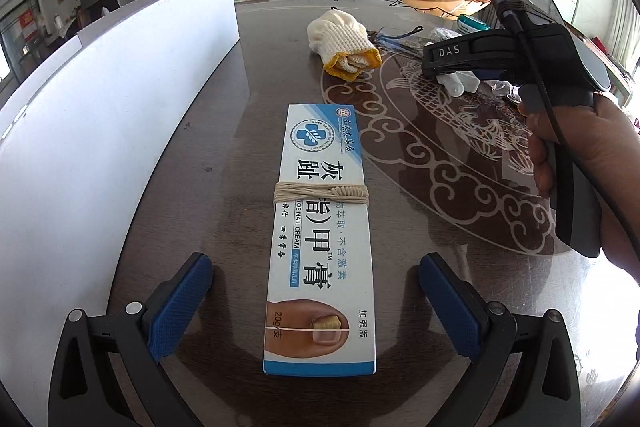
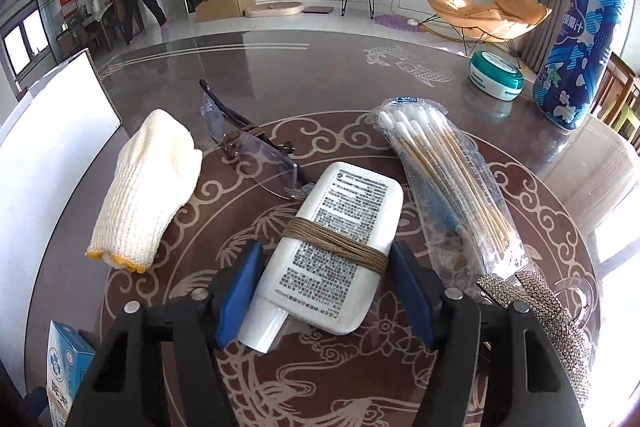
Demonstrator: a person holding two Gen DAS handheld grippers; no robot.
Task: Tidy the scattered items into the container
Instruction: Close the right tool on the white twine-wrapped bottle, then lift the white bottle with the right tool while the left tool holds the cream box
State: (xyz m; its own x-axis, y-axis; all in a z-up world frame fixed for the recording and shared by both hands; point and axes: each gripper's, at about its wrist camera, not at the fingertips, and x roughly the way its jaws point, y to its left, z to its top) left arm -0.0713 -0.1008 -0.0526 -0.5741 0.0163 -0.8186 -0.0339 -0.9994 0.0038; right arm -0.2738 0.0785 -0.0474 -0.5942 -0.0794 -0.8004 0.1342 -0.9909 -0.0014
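Note:
My left gripper (image 1: 314,267) is open, its blue pads on either side of a long white-and-blue nail cream box (image 1: 322,227) tied with string, lying flat on the dark table; the pads do not touch it. The white container (image 1: 120,99) stands just left of it. My right gripper (image 2: 326,259) is shut on a white tube (image 2: 332,251) wrapped with brown cord, its pads pressed to both sides. The right gripper (image 1: 444,67) also shows in the left wrist view, over the tube (image 1: 458,83). A knit glove (image 2: 144,187), glasses (image 2: 248,151) and a cotton swab pack (image 2: 444,179) lie around it.
A teal-lidded jar (image 2: 496,75) and a blue patterned bottle (image 2: 580,43) stand at the table's far right. A sparkly hair clip (image 2: 536,303) lies beside my right gripper. The container's white wall (image 2: 52,155) runs along the left. A person walks in the room behind.

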